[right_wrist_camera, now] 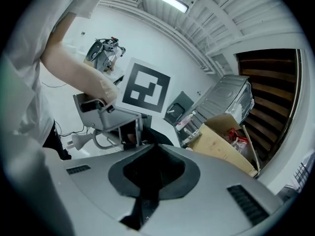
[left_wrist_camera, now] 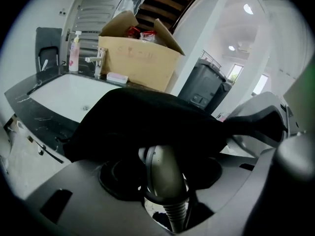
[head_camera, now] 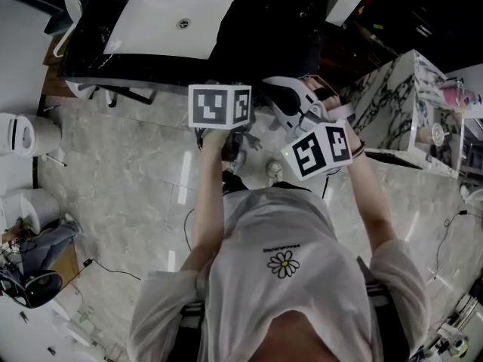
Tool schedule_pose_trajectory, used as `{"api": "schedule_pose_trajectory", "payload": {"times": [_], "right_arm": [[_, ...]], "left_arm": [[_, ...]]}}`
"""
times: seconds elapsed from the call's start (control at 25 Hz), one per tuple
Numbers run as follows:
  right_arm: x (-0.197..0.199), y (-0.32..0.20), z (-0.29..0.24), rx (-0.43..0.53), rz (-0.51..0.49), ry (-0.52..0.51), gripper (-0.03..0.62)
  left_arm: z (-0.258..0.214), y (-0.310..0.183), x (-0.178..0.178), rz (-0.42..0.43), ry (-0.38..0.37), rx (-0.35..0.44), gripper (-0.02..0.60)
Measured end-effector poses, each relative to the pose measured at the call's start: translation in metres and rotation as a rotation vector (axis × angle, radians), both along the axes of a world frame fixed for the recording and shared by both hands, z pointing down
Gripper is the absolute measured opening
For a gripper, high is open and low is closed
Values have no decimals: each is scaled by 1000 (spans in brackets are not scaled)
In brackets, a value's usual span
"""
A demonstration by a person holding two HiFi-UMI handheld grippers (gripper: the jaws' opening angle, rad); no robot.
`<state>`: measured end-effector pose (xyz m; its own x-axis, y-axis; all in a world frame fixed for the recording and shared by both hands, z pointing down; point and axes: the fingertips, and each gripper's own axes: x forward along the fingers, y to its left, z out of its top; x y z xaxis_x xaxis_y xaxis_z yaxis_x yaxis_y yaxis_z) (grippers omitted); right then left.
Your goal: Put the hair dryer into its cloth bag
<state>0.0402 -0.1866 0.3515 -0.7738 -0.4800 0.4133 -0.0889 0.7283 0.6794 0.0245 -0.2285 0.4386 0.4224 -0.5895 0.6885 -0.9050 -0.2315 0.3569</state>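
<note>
My left gripper [left_wrist_camera: 165,200] is shut on the grey handle of the hair dryer [left_wrist_camera: 164,171], whose ribbed cord sleeve hangs down between the jaws. The black cloth bag [left_wrist_camera: 147,124] is draped over the dryer's upper part and hides its head. A fold of this bag [right_wrist_camera: 150,173] is pinched in my right gripper [right_wrist_camera: 145,191], which is shut on it. In the right gripper view the left gripper [right_wrist_camera: 106,114] sits just beyond the bag, and the dryer's white plug [right_wrist_camera: 78,141] dangles below it. Both grippers are held close together in the air in front of the person.
A black counter [head_camera: 98,66] with a white sink [head_camera: 173,21] lies ahead. On the counter stand a tap [left_wrist_camera: 98,63], a soap bottle [left_wrist_camera: 74,50] and an open cardboard box [left_wrist_camera: 140,60]. A grey bin [left_wrist_camera: 204,90] is to the right, and a marble-patterned cabinet [head_camera: 400,104] beyond it.
</note>
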Motion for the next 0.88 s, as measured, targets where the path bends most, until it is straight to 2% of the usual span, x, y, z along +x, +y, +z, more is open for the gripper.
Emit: {"api": "schedule_pose_trajectory", "payload": {"times": [0.48, 0.72, 0.88], "right_arm": [[6, -9, 2, -55, 10, -23, 20], [8, -19, 23, -100, 34, 3, 20], [9, -20, 33, -126, 43, 11, 20]], "left_arm": [[14, -54, 5, 0, 24, -14, 235], [38, -74, -2, -17, -34, -27, 235], [46, -85, -5, -30, -79, 18, 238]]}}
